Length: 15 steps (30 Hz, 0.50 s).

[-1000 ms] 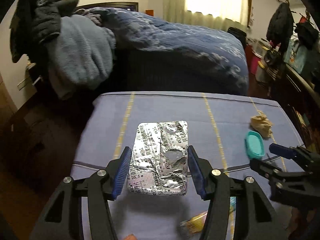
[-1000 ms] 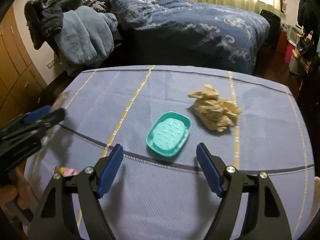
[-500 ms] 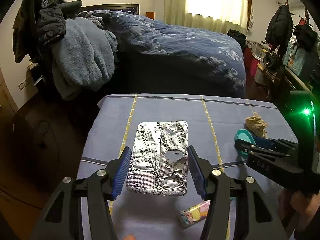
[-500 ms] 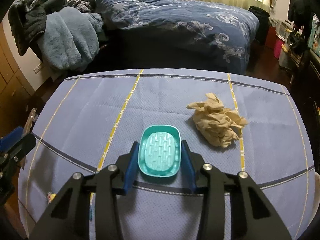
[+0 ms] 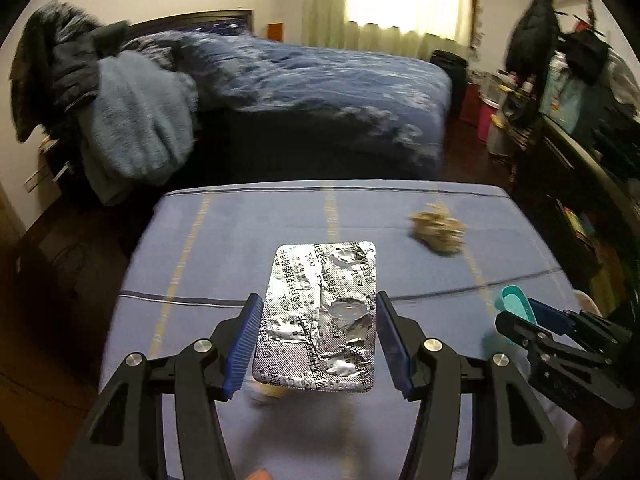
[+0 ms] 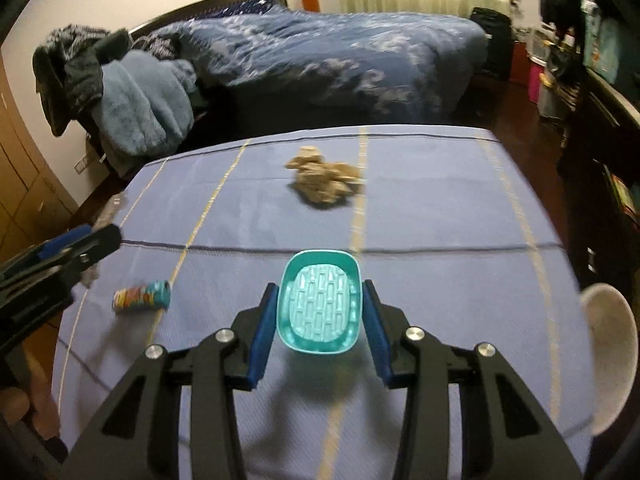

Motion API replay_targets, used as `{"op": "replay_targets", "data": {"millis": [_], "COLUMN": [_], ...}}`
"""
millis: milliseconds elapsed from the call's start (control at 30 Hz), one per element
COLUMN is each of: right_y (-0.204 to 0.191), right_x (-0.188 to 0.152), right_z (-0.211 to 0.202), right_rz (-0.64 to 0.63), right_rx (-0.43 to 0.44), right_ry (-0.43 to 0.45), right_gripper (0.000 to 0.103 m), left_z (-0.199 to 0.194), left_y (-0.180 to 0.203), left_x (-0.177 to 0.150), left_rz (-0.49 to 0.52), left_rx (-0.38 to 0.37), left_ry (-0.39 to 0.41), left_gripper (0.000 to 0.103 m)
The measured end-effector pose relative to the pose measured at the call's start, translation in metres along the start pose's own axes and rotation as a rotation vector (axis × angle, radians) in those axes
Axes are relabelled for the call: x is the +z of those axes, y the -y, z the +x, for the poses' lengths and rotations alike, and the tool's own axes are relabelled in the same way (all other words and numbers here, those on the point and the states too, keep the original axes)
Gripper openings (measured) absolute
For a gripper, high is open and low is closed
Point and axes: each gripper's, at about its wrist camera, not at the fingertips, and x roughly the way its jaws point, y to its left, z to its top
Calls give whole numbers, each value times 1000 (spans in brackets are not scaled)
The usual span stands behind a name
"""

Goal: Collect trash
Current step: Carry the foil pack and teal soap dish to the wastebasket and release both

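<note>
a second ago the right gripper (image 6: 320, 312) stood spread above the teal tray (image 6: 318, 304); now its pads pinch the tray by its 2 long sides, and the shadow on the cloth beneath suggests it is off the blue-clothed table (image 6: 440, 200). the left gripper (image 5: 318, 340) pinches the foil blister pack (image 5: 320, 316) just as it did then, the sheet sticking out ahead of its fingertips. so both hands are loaded. what is left on the table: the crumpled brown paper (image 6: 324, 180) well ahead of the right gripper, and a small printed wrapper (image 6: 142, 296) off to its left, near the left gripper's tip. a pale round rim (image 6: 608, 360) shows at the right gripper's right; whether that is the bin, i cannot tell. likely both hands must unload before more is collected.
</note>
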Motion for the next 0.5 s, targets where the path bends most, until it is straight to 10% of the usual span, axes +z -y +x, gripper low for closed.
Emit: {"op": "replay_targets", "data": {"millis": [500], "right_y": [129], "right_x": [-79], "right_z": [-129], "right_rz": [163], "right_rx": [-170], "right_ry": [87], "right_gripper": [42], "left_z": [-30], "left_y": [188], "left_x": [-9], "left_rz": [187], "left_rx": [-264], "left_ry": [22], "left_gripper": [57]}}
